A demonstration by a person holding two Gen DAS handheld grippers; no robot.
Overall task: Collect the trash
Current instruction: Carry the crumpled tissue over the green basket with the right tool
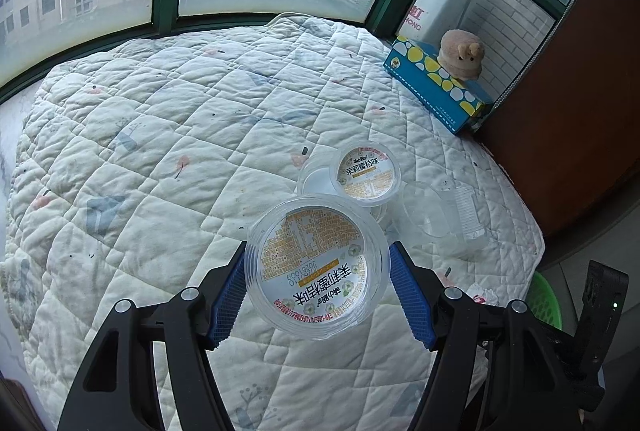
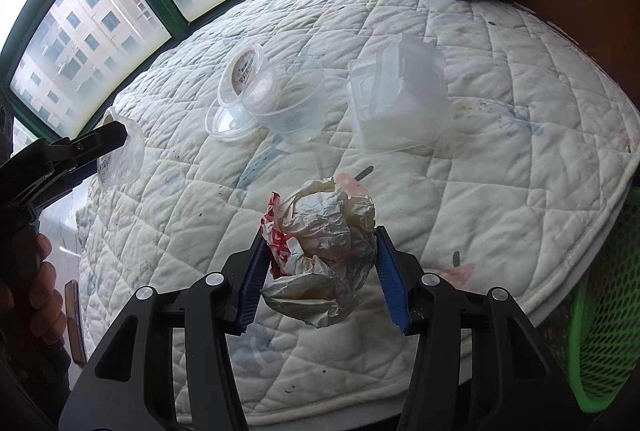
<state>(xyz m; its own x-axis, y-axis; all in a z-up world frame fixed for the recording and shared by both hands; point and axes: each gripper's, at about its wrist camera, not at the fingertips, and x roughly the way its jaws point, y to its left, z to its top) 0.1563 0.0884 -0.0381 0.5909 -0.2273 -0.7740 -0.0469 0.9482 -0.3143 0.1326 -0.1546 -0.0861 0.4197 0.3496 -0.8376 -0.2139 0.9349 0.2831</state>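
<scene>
Both hands are loaded. The left tool (image 1: pixel 318 285) pinches a clear plastic cup (image 1: pixel 318 267) by its sides, printed lid facing the camera, lifted off the quilted desk (image 1: pixel 160 151). The right tool (image 2: pixel 320 271) is pressed onto a crumpled paper wrapper (image 2: pixel 320 251) with red print, also held above the quilt, near the right edge.

So two pieces of trash are picked up but, as far as I can judge, not yet dropped. The green mesh basket (image 2: pixel 600 331) standing low at the right, just beside the desk, looks like the place for them. Still lying further in: a second lidded cup (image 1: pixel 366 171) tipped on its side, an open clear cup (image 2: pixel 290 103) touching it, and a frosted plastic box (image 2: pixel 400 99) to the right of those. That leaves most of the job ahead.

The basket is cut off by the frame, so what it holds can't be seen. The clear pieces overlap, and counting them exactly is hard. The tissue box (image 1: pixel 436 87) and plush toy (image 1: pixel 460 55) at the far edge don't look like trash.
</scene>
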